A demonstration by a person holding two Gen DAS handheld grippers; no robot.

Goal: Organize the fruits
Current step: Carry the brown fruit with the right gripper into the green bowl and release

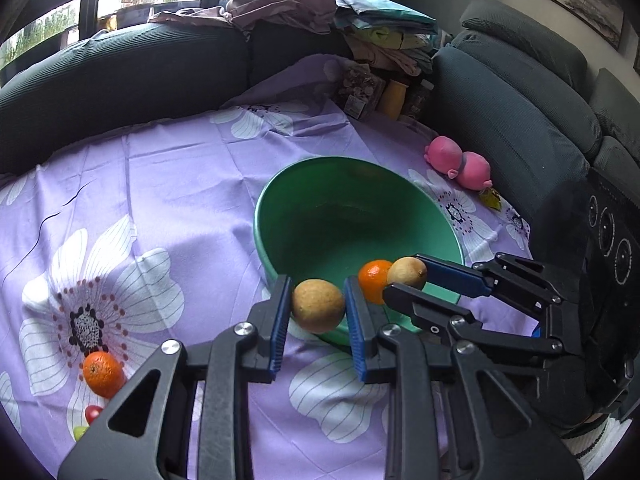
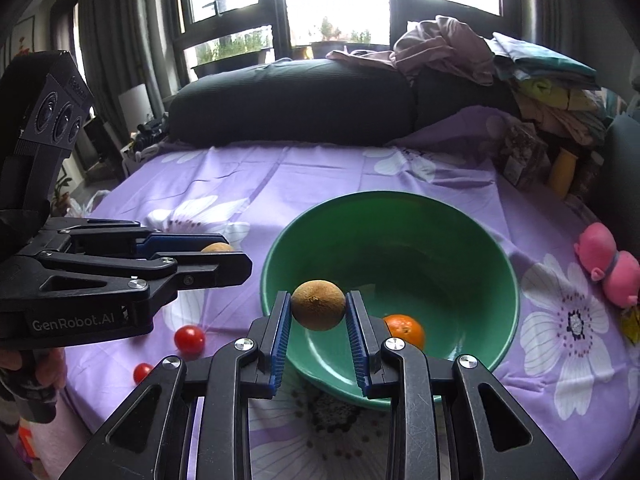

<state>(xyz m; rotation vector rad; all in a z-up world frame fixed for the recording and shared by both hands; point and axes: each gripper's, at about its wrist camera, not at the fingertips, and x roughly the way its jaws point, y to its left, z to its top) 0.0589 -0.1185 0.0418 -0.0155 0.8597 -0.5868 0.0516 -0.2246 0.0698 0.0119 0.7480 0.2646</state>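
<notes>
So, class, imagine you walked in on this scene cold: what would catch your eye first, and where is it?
Most striking is the green bowl in the middle of the purple flowered cloth, with one orange inside it. Each gripper is shut on a brown kiwi: the left gripper holds one kiwi at the bowl's near rim, and the right gripper holds another kiwi there too. A pink plush toy lies at the cloth's right edge.

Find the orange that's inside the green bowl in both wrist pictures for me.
Left wrist view: the orange sits lower centre-right, just right of the left gripper, touching the right gripper's kiwi.
Right wrist view: the orange is low in the bowl, right of centre.
Shared landmark: the green bowl.
</notes>
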